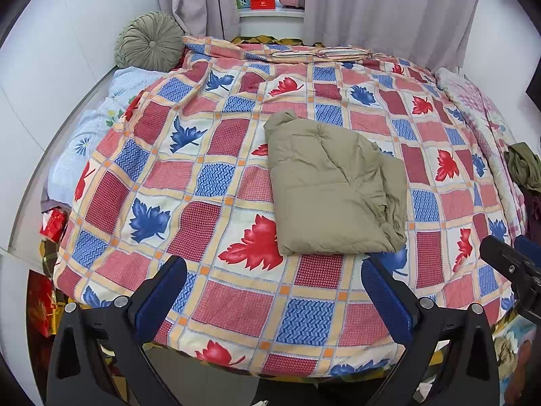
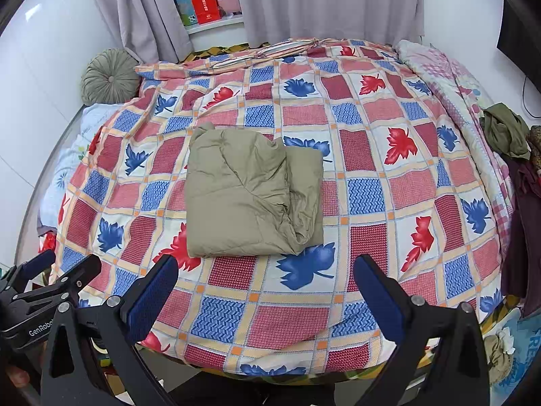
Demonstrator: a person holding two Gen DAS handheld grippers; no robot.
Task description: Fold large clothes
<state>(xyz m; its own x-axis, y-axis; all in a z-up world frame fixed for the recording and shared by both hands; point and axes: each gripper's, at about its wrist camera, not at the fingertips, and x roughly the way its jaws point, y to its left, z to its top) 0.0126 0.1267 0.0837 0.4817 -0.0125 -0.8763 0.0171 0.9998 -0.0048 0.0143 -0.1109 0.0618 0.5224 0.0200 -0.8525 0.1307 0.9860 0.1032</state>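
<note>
A khaki padded garment (image 1: 333, 186) (image 2: 250, 193) lies folded into a thick rectangle on the bed's leaf-patterned quilt (image 1: 216, 155) (image 2: 372, 155). Its loose folded edges bunch at the right side. My left gripper (image 1: 274, 277) hovers open just short of the garment's near edge, nothing between its blue pads. My right gripper (image 2: 265, 275) is also open, held back from the near edge of the garment. In the right wrist view the left gripper (image 2: 50, 270) shows at the lower left; in the left wrist view, part of the right tool (image 1: 510, 267) at the right edge.
A round green cushion (image 1: 150, 42) (image 2: 110, 76) sits at the bed's far left by the white wall. Grey curtains (image 1: 389, 6) hang behind. Crumpled dark clothes (image 2: 507, 132) pile on the bed's right side. Red packages (image 1: 52, 225) lie on the floor at left.
</note>
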